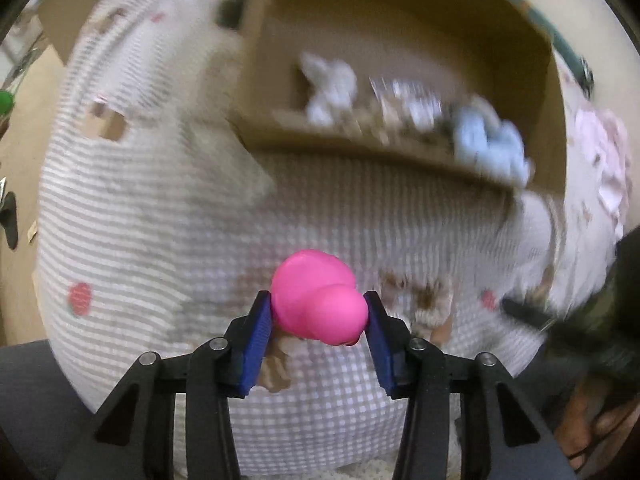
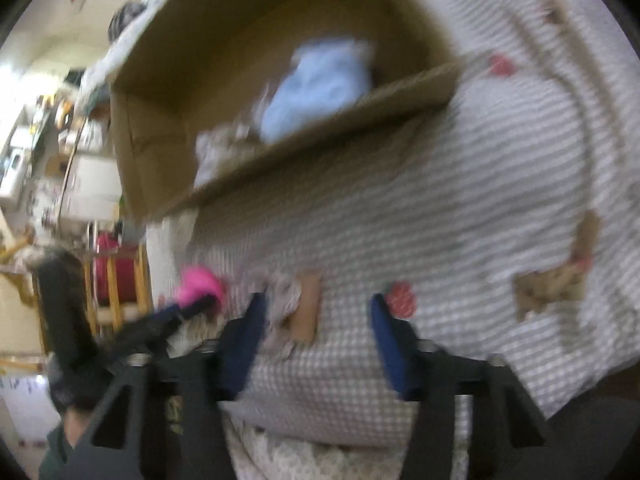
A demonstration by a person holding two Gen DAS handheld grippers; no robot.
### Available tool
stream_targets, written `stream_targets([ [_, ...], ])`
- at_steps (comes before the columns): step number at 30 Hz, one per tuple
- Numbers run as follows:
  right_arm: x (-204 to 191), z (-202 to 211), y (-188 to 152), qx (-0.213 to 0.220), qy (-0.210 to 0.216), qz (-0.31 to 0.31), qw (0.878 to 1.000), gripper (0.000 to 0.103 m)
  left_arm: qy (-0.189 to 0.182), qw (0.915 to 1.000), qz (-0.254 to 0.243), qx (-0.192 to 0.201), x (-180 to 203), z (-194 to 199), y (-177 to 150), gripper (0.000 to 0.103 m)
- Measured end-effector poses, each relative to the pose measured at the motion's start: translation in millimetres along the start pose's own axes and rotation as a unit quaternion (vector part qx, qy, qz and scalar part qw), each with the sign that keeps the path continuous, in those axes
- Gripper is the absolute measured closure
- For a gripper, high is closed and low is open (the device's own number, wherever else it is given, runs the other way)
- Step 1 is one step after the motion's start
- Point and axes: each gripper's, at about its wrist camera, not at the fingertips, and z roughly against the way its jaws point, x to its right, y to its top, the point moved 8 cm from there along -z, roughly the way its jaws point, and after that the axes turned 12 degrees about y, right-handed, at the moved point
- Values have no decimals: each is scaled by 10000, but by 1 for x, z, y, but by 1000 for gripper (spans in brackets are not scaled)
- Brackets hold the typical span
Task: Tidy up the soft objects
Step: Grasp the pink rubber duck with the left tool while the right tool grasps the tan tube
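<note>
My left gripper [image 1: 318, 312] is shut on a bright pink soft toy [image 1: 316, 296] and holds it above a white-and-grey striped blanket [image 1: 160, 208]. Beyond it stands an open cardboard box [image 1: 360, 148] with a white plush [image 1: 332, 88], a patterned soft item [image 1: 408, 108] and a light blue plush [image 1: 488, 144] inside. My right gripper [image 2: 316, 320] is open and empty over the blanket [image 2: 480, 184]. In the right wrist view the left gripper [image 2: 168, 320] with the pink toy [image 2: 200, 284] is at the left, and the box [image 2: 280, 152] holds the blue plush [image 2: 316, 84].
The blanket carries red strawberry [image 2: 402, 300] and brown bear prints [image 2: 548, 288]. A pale pink cloth [image 1: 604, 160] lies right of the box. Shelves and a red item in a wooden frame [image 2: 116, 276] stand beyond the bed's left edge.
</note>
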Motion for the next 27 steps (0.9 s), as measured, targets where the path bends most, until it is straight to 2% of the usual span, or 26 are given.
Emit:
stream_targets([
  [2,-3,-11,-7,-239,-79,145,9996,66,7,9997,193,133,-12,10,5,61],
  [9,-8,-43,-21,-748,-342,437,9957,70,15,9978,581,319,-33,26,15,61],
  [10,-7,-47,-21,-798,-414,483,9948,79,15,9978,590,297,-34,26,15,61],
  [13,-8,-54,-22,-884,-515,630,9928,94,19,9979,590,262,-34,23,15,61],
  [14,-10,-54,-22,-858,-535,713,9923,97,25,9979,582,265,-31,22,16,61],
  [18,-26,-48,-20,-683,-495,930,9921,97,53,9978,580,313,-30,19,17,61],
  [27,-18,-20,-9,-190,-664,875,9938,97,194,9983,415,349,-25,16,14,61],
])
